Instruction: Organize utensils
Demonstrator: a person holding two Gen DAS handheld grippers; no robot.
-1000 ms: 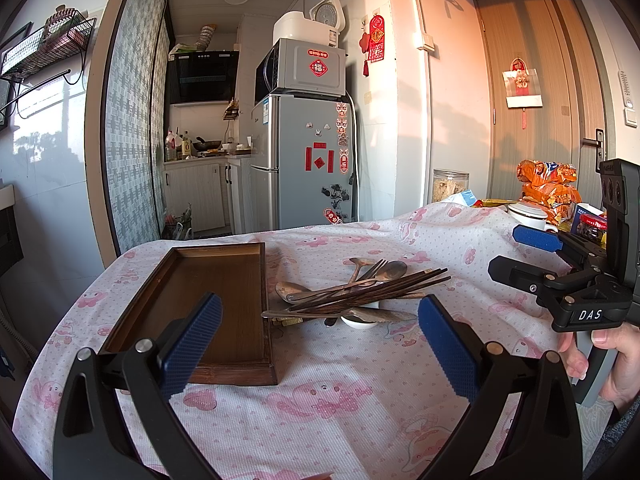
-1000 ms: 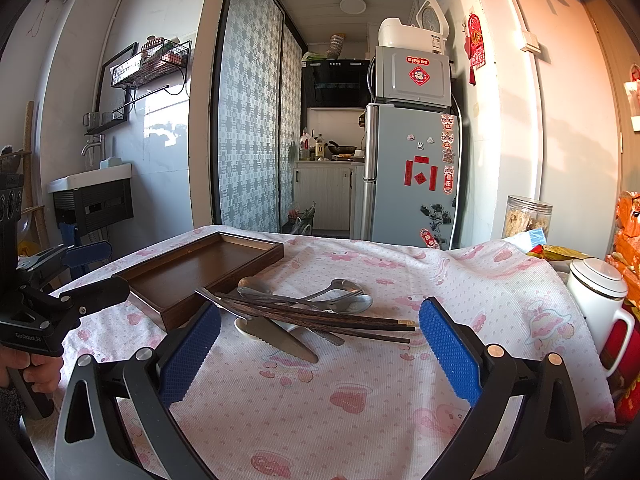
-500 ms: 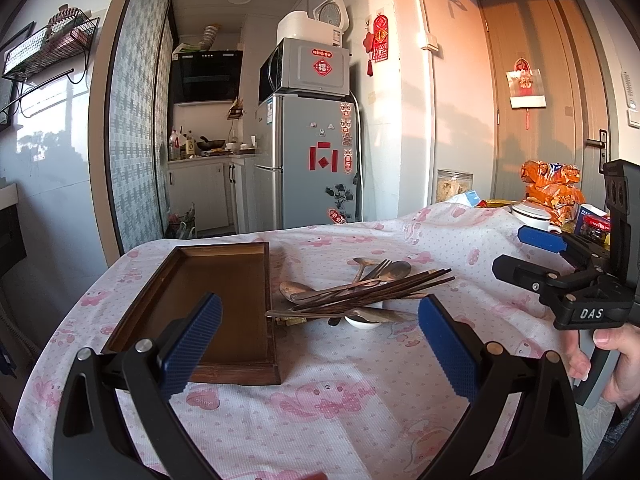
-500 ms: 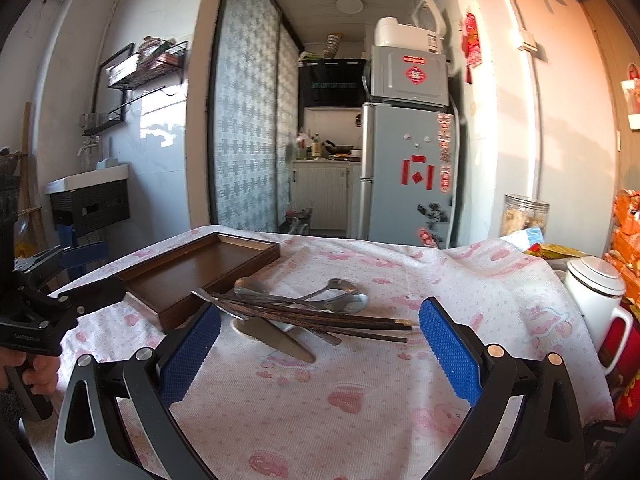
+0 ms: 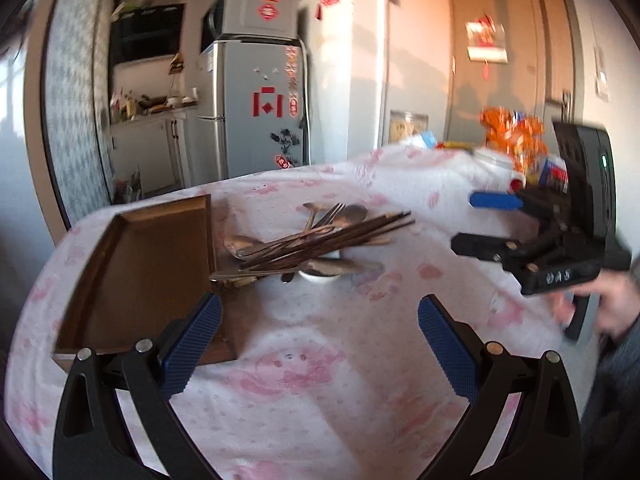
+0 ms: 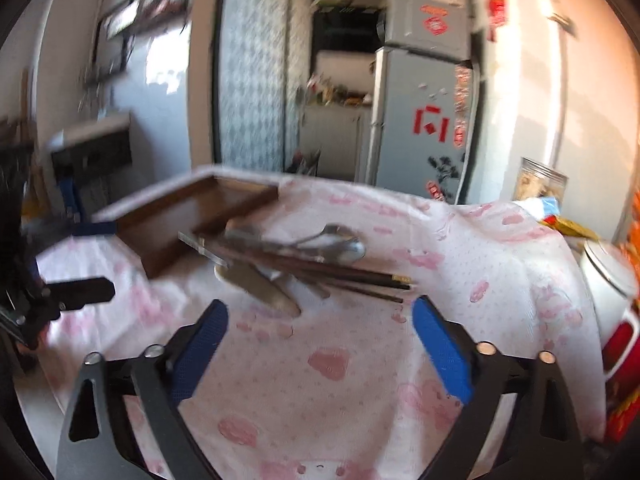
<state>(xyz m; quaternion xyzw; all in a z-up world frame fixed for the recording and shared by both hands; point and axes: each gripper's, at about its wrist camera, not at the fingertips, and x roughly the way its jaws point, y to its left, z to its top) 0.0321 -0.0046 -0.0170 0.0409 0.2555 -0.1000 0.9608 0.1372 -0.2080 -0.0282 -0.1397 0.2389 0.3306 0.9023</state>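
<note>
Both tongs are closer to the pile than half a second ago, and both views are now motion-blurred where they were sharp, so the approach is under way.

Worktop (image 5: 320,380), under a pink-print cloth: nothing on it appears to have shifted.

Tray (image 5: 148,264), brown wood, sits left of the pile as before. It holds no utensils. Near edge of the tray is just behind the left pad in the left view.

Pile (image 5: 308,240): spoons, a fork (image 5: 328,216), a knife-like blade and dark chopsticks (image 6: 340,272), stacked over a small white dish (image 5: 320,274). It lies just beside the tray's right wall, same spot as before. Blade tip seems to reach the tray edge; whether it touches I can't tell through the blur.

Left tongs (image 5: 320,344): spread wide, nothing between the pads, short of the pile.

Right tongs (image 6: 316,344): also spread wide, nothing held, chopstick ends just ahead of the pads. In the left view they've swung in from the right and sit nearer the pile.

Read: sorting hasn't started, nothing is in the tray yet. Likely first pick is the chopsticks, since they lie on top and their ends face the right tongs. Risk: they're thin and crossed over the spoons, so a grab could drag the rest.
</note>
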